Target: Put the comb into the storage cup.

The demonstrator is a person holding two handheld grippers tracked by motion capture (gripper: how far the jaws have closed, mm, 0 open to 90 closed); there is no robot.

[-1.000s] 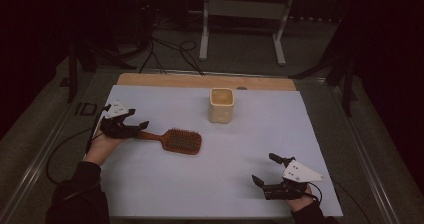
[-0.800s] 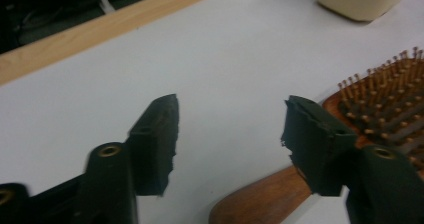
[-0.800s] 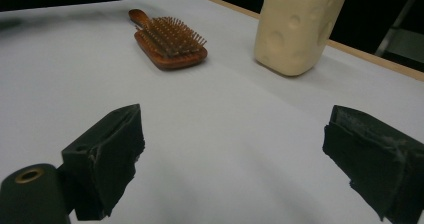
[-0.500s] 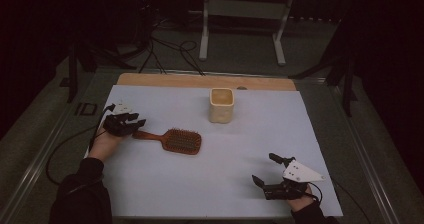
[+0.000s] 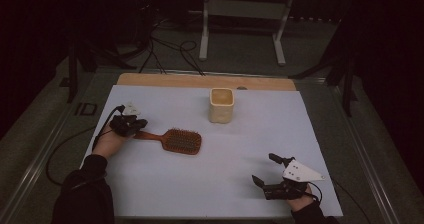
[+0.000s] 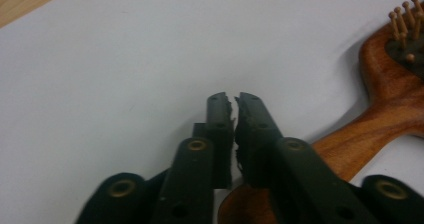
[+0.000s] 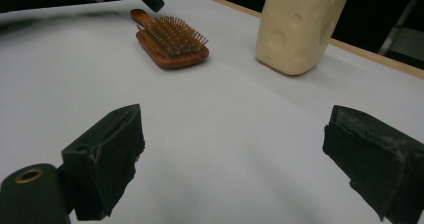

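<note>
While the left claw (image 5: 136, 125) sits closed over the hairbrush (image 5: 175, 140) handle, the cream cup's (image 5: 221, 105) contents stay hidden.

Hairbrush (image 5: 176, 140): reddish-brown wood, dark bristle pad. Cup (image 5: 221, 105): pale cream with dimpled pattern. Table (image 5: 210, 184): white surface, tan wooden far edge. Fingers (image 7: 107, 159): black.

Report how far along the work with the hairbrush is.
Done: nothing visibly finished; the hairbrush lies flat on the white table, bristles up, apart from the cream cup. In hand: the left claw sits over the brush handle, jaws closed with nothing between them. Left: gripping and moving the brush. The right claw waits open near the table's front edge.
</note>
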